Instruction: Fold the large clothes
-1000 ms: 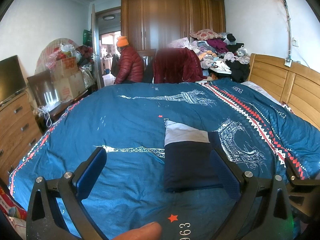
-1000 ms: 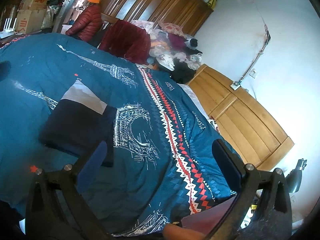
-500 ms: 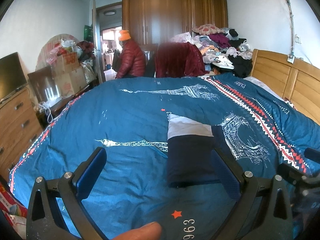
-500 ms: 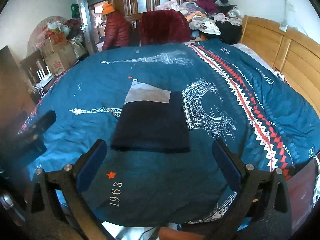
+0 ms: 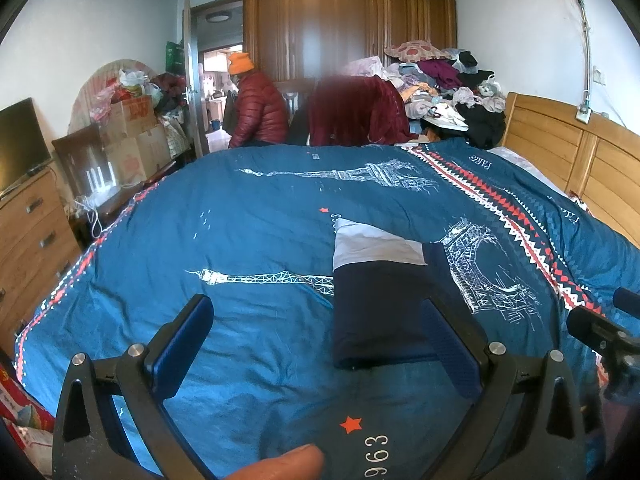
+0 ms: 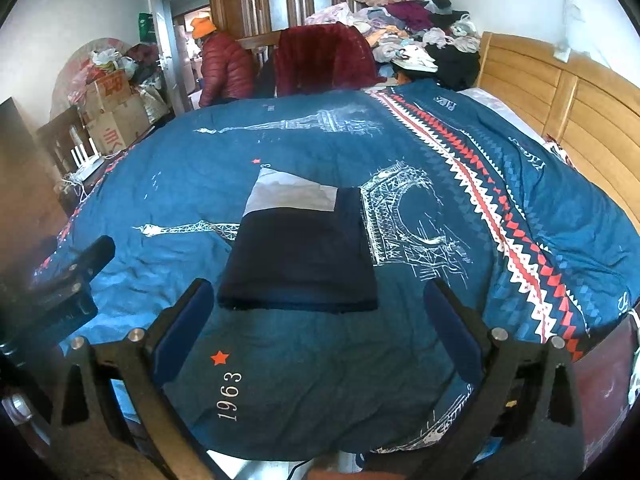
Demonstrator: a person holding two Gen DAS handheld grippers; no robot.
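Observation:
A folded garment [image 5: 376, 304] [image 6: 300, 256], dark navy with a pale grey band at its far end, lies flat on the blue bed cover [image 5: 256, 232] [image 6: 500, 168]. My left gripper [image 5: 320, 344] hovers open over the near edge of the bed, its right finger in front of the garment's near right corner. My right gripper [image 6: 320, 332] is also open, just short of the garment's near edge, holding nothing. Each gripper shows at the edge of the other's view.
A wooden headboard [image 5: 580, 160] runs along the right. A heap of clothes [image 5: 444, 92] and a dark red blanket [image 5: 360, 112] sit beyond the bed. A person in a red jacket [image 5: 258, 108] stands by the doorway. Boxes [image 5: 128, 132] and a dresser [image 5: 28, 236] line the left.
The right gripper has swung left from the bed's right side to face the folded garment squarely. The left gripper has hardly moved. The garment has stayed put.

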